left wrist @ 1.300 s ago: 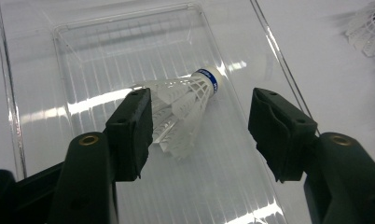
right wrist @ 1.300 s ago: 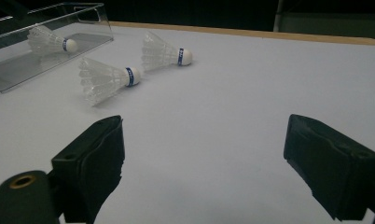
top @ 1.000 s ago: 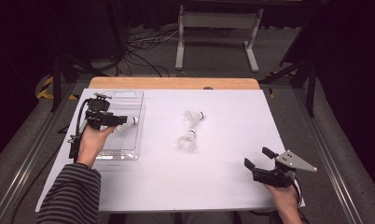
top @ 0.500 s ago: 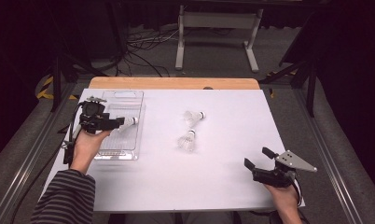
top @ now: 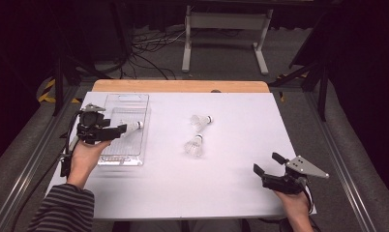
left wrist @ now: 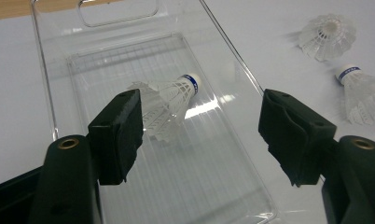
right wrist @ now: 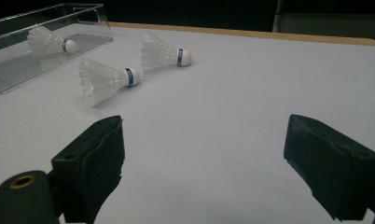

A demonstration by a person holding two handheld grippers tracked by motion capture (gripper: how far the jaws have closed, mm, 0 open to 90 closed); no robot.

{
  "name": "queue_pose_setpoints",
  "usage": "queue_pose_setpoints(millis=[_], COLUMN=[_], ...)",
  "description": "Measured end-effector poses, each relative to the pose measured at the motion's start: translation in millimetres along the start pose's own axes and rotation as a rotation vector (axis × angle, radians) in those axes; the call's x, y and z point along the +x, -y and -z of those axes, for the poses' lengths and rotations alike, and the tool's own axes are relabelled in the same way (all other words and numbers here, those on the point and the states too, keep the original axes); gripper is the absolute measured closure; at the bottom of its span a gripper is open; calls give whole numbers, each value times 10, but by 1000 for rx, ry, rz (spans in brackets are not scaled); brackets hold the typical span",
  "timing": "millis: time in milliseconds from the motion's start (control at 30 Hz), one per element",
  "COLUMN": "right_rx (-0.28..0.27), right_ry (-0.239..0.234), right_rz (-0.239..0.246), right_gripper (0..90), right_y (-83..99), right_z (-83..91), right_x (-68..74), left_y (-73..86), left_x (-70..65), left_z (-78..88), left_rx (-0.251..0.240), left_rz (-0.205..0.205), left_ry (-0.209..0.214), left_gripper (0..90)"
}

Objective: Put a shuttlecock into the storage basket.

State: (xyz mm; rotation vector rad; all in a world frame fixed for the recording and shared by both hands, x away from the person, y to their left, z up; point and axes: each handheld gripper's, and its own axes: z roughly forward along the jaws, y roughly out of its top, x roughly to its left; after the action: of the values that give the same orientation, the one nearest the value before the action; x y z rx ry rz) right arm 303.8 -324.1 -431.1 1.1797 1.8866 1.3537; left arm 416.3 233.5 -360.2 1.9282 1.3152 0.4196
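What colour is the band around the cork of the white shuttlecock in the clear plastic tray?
Blue, clearest in the left gripper view: white shuttlecock, clear plastic tray.

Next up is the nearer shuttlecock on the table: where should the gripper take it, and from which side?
Probably grip the nearer shuttlecock across its blue-banded cork, coming from above. It lies on its side, so the skirt would crush and the small cork is firmer.

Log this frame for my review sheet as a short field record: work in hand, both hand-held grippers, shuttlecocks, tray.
work: moving shuttlecocks into the clear tray
left hand-held gripper: jaws have just been opening, apart over the tray, pads clear of the shuttlecock
shuttlecock in tray: lying on its side
loose shuttlecocks: near shuttlecock, far shuttlecock, both on the white table
right hand-held gripper: open, nothing between the jaws
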Motion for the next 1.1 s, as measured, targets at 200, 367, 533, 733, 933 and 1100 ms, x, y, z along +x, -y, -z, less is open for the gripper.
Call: queue_pose_setpoints(millis=[200, 367, 533, 733, 933, 1100], right_rx=[-1, 0, 0, 0, 0, 0], right_ry=[1, 2, 2, 2, 2, 1], right_rz=[0, 1, 1, -1, -1, -1], right_gripper=[130, 130, 130, 130, 130, 130], right_y=[0, -1, -1, -1, 0, 0], right_z=[3, 2, 1, 3, 4, 1], right_x=[-1, 4, 3, 3, 3, 0], left_y=[65, 128, 192, 251, 326, 405], left_x=[13, 15, 44, 52, 43, 51], left_z=[66, 124, 168, 227, 282, 317], left_rx=[-23, -47, -71, -93, -119, -137], left_rz=[-14, -31, -17, -16, -25, -24], left_ry=[7, 4, 12, 18, 19, 28], left_gripper=[301, 293, 292, 296, 296, 293])
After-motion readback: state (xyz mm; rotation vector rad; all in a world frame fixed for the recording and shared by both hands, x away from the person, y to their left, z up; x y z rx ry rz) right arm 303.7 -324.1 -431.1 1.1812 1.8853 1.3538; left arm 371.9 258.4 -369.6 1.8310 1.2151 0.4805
